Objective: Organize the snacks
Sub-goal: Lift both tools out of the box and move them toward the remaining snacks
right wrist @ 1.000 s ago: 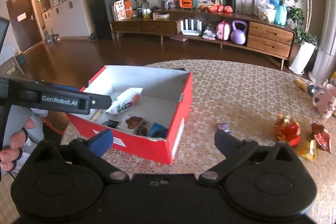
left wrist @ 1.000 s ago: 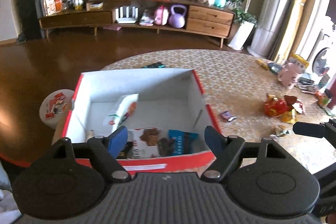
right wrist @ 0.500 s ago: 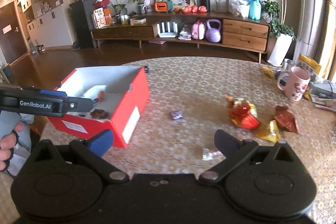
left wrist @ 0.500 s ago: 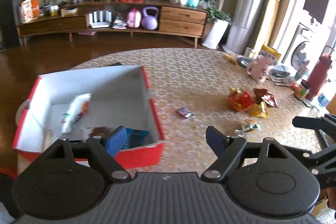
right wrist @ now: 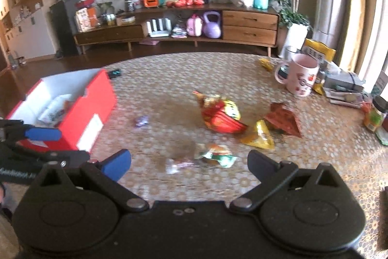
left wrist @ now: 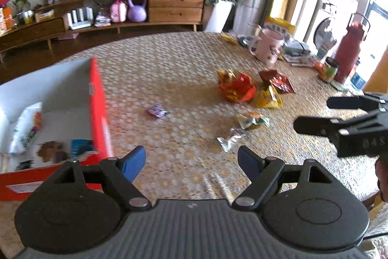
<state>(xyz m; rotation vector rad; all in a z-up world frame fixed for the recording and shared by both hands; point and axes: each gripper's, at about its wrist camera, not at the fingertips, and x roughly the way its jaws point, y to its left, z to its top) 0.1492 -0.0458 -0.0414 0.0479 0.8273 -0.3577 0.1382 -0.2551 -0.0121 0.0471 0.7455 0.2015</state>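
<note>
Both grippers are spread wide with nothing between the pads. The left gripper (left wrist: 191, 163) hangs over bare patterned tabletop (left wrist: 169, 69); only its blue fingertips (left wrist: 132, 163) show past the black housing that fills the bottom of the view. The right gripper (right wrist: 189, 163) is the same deal, and just beyond its gap lie two small crinkly wrapped candies: a silvery one (right wrist: 178, 165) and a green-orange one (right wrist: 217, 153), both too blurry to read.

Further out sits a loose cluster of snack bags: a crumpled red-and-gold foil bag (right wrist: 222, 114), a small yellow triangular packet (right wrist: 259, 136) touching its near right side, and a dark red foil packet (right wrist: 283, 119) to the right of that. A little purple wrapped candy (right wrist: 141, 120) lies on its own between the cluster and the box.

On the left is the red cardboard box with white inside (left wrist: 98, 103), cut off by the frame edge in the left wrist view. Inside there's a white pouch (left wrist: 24, 128) leaning on the wall plus brown and blue packets (left wrist: 65, 147), partly hidden behind the near wall and smeared by blur.

At the far right a pink ceramic mug (right wrist: 300, 75) stands among clutter I can't really make out.
</note>
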